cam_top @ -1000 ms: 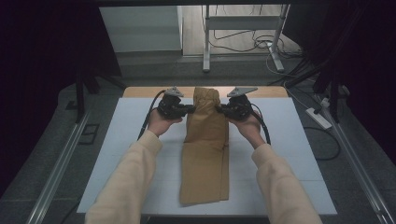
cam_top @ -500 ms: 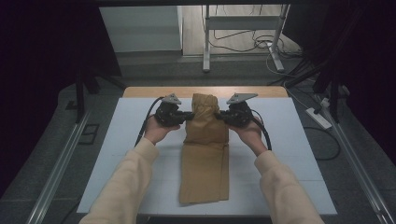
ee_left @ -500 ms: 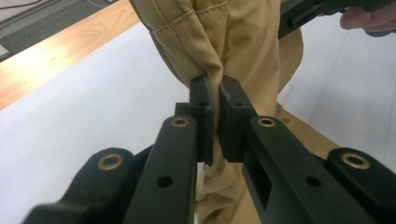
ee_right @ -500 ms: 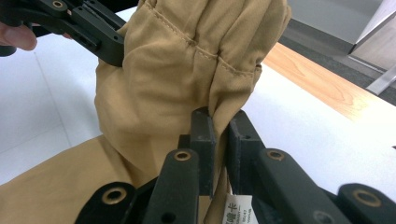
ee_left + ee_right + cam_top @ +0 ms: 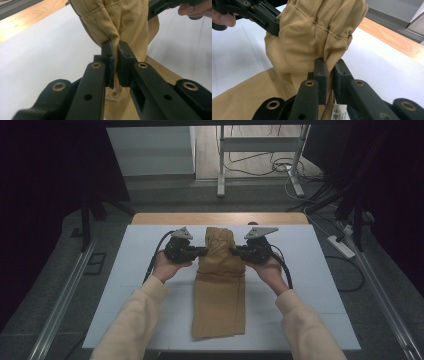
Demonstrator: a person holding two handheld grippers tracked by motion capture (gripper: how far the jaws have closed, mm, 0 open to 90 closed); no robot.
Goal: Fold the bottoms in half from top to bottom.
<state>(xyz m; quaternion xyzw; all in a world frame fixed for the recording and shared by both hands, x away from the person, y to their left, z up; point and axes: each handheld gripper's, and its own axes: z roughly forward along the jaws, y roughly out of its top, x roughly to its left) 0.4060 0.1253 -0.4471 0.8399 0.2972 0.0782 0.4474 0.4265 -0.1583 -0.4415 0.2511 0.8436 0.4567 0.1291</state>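
A tan garment (image 5: 220, 285), folded long like trousers, lies down the middle of the white table (image 5: 125, 270). Its far end is lifted and bunched between both grippers. My left gripper (image 5: 201, 251) is shut on the garment's left edge; in the left gripper view the tan cloth (image 5: 125, 22) is pinched between the jaws of my left gripper (image 5: 115, 47). My right gripper (image 5: 235, 252) is shut on the right edge; in the right gripper view the seamed cloth (image 5: 312, 32) rises from the jaws of my right gripper (image 5: 329, 62), with a white label (image 5: 338, 111) below them.
The white table has bare room on both sides of the garment. A wooden strip (image 5: 170, 218) runs along its far edge. Beyond it stand a metal stand (image 5: 220, 165) and loose cables (image 5: 280, 167) on the floor. A power strip (image 5: 341, 246) lies at the right.
Both grippers have drawn the garment's far end toward me and lifted it, so the cloth now bunches up between them. The near end has stayed flat.
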